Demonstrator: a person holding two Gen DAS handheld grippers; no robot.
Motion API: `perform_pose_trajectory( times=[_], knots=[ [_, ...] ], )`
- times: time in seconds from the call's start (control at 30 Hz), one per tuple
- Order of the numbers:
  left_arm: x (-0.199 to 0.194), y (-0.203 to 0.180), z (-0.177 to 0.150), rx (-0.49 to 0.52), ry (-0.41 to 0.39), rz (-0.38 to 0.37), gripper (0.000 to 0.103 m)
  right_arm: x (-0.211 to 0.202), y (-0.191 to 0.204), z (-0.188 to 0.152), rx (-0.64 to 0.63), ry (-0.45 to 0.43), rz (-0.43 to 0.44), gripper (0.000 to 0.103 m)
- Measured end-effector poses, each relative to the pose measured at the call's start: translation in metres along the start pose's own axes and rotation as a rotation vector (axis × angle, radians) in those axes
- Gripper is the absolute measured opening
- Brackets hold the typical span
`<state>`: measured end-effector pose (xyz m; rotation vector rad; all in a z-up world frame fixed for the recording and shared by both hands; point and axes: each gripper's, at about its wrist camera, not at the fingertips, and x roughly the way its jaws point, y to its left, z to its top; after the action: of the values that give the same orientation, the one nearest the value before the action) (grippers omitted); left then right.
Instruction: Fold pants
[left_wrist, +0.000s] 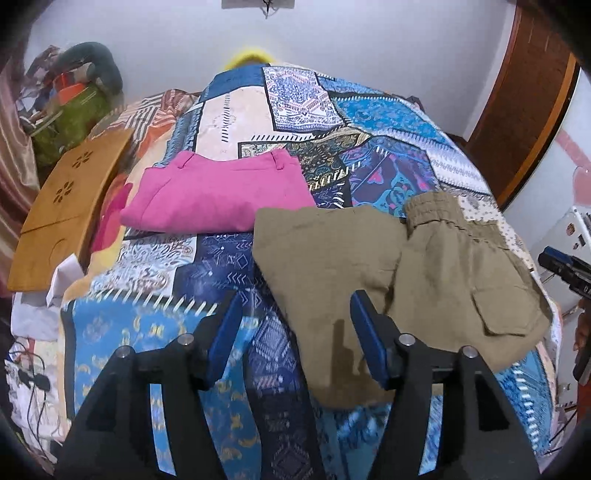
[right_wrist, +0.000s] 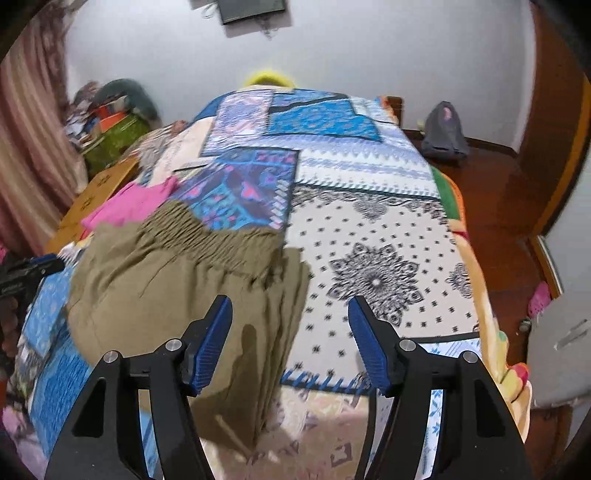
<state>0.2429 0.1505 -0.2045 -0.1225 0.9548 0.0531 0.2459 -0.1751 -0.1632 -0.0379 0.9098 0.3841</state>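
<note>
Olive cargo pants (left_wrist: 399, 266) lie partly folded on the bed's patchwork bedspread (left_wrist: 229, 122), near its front edge, just beside the folded pink pants (left_wrist: 218, 195). Left hand-held gripper (left_wrist: 295, 332) has its jaws apart, nothing clamped, over the pants' near-left edge. Right hand-held gripper (right_wrist: 291, 332) is likewise empty, above the stacked side edge by the elastic waistband (right_wrist: 207, 229).

Risks: pinching one layer only would peel the fold open; grabbing the bedspread too would drag it.

Unclear: motion blur, layer count, hems cut off by fingers.
</note>
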Motion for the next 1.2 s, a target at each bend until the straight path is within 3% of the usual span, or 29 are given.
perform_pose_trajectory(
  times=[0.13,0.23,0.37,0.6,0.8,0.97,1.0,1.07,1.2],
  knots=[
    [0.028,0.002,0.003,0.003,0.045,-0.017,0.061,0.018,-0.004,0.007,0.04,0.048,0.056,0.062],
    [0.047,0.002,0.001,0.012,0.071,-0.012,0.067,0.031,-0.003,0.008,0.032,0.081,0.078,0.062],
    [0.064,0.003,0.001,-0.009,0.119,-0.134,0.068,0.05,-0.005,0.005,0.038,0.134,0.118,0.062],
    [0.078,-0.004,0.009,0.001,0.125,-0.166,0.069,0.072,-0.014,0.003,0.097,0.188,0.185,0.063],
    [0.084,-0.001,0.01,-0.032,0.124,-0.194,0.068,0.088,-0.02,0.0,0.098,0.227,0.227,0.072],
    [0.085,-0.007,0.009,-0.045,0.103,-0.188,0.05,0.092,-0.023,-0.001,0.106,0.236,0.262,0.073],
    [0.084,-0.009,0.009,-0.039,0.101,-0.185,0.044,0.091,-0.022,0.0,0.101,0.243,0.271,0.07],
    [0.081,-0.016,0.01,-0.015,0.1,-0.173,0.035,0.087,-0.018,0.002,0.083,0.251,0.304,0.053],
    [0.078,-0.028,0.012,0.034,0.098,-0.143,0.016,0.085,-0.01,0.006,0.049,0.26,0.293,0.046]
  ],
)
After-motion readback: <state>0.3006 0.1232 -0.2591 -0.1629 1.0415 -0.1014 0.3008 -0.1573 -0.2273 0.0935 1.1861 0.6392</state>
